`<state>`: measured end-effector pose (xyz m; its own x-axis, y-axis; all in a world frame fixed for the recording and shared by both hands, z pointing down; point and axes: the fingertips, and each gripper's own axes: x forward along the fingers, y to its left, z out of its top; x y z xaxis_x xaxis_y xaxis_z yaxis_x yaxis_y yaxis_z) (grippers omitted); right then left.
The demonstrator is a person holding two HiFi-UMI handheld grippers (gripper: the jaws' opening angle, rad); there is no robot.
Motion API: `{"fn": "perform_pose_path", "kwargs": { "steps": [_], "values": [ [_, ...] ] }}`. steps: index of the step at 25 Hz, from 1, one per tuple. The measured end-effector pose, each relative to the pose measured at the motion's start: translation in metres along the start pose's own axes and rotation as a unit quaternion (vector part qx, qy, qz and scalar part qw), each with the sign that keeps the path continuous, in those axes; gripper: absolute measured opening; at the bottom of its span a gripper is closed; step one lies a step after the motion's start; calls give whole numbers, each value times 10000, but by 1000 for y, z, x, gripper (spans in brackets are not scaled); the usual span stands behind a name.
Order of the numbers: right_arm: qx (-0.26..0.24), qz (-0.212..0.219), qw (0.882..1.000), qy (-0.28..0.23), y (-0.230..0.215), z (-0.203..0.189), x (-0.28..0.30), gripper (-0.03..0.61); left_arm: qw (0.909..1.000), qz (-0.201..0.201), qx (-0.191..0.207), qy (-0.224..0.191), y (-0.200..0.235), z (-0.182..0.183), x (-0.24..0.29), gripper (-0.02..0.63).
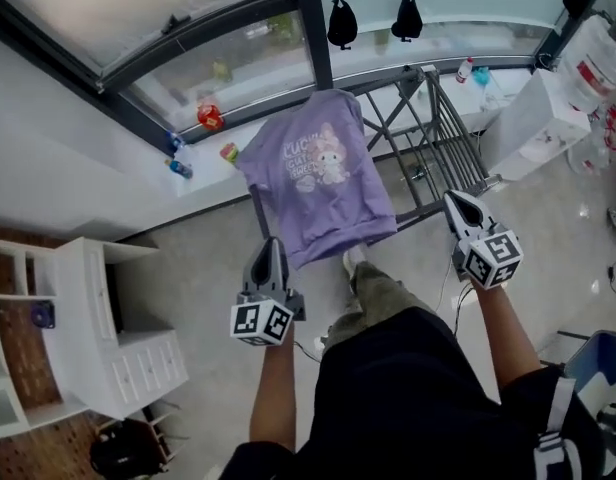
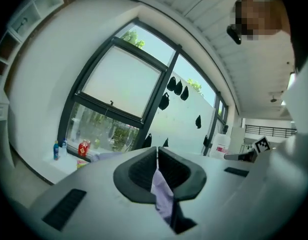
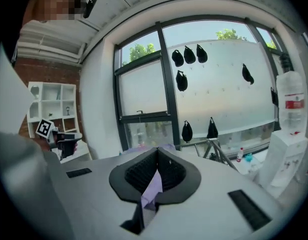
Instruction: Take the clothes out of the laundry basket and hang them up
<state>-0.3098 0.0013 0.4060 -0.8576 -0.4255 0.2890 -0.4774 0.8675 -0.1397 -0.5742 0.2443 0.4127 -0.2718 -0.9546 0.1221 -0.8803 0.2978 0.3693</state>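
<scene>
The lilac shirt (image 1: 323, 173), printed front upward, lies draped over the near left corner of the drying rack (image 1: 443, 138). Its collar end is up at the rack's top rail and its hem hangs off the near edge, toward the person.

The left gripper (image 1: 269, 245) sits just beside the hem's left corner. In its own view its jaws are closed tight, with a thin fold of lilac cloth (image 2: 161, 191) pinched between them. The right gripper (image 1: 455, 201) is likewise clamped on a sliver of the same cloth (image 3: 153, 189). (From the head view its tip looks a little apart from the shirt's right edge, so I cannot tell which part of the hem it holds.)

The shirt seems to be out of the basket and in the middle of being spread.

Both grips are narrow pinches, so a pull toward the person could slide the cloth out of one jaw. The hem would then sag unevenly. A harder pull could drag the whole shirt off the rail onto the floor (image 1: 203, 268), since nothing pins it there. Letting go with the two sides uneven would leave it bunched at the rack's corner.
</scene>
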Motion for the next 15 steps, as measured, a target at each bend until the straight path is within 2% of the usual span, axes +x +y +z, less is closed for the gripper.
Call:
{"fn": "perform_pose_path", "kwargs": {
  "steps": [3, 8, 12, 15],
  "values": [
    [-5, -518, 9986, 72, -17, -13, -56, 0, 9997, -188, 144, 69, -29, -16, -22, 9],
    [-88, -1296, 9913, -199, -70, 6, -146, 0, 9976, -622, 145, 266, -89, -41, -35, 8],
    [117, -1941, 9792, -587, -115, 9, -217, 0, 9918, -1159, 304, 436, -147, -60, -22, 8],
    [194, -2360, 9693, -658, -149, -2, -262, 0, 9845, -1590, 357, 648, -198, -80, 1, 8]
  ]
}}
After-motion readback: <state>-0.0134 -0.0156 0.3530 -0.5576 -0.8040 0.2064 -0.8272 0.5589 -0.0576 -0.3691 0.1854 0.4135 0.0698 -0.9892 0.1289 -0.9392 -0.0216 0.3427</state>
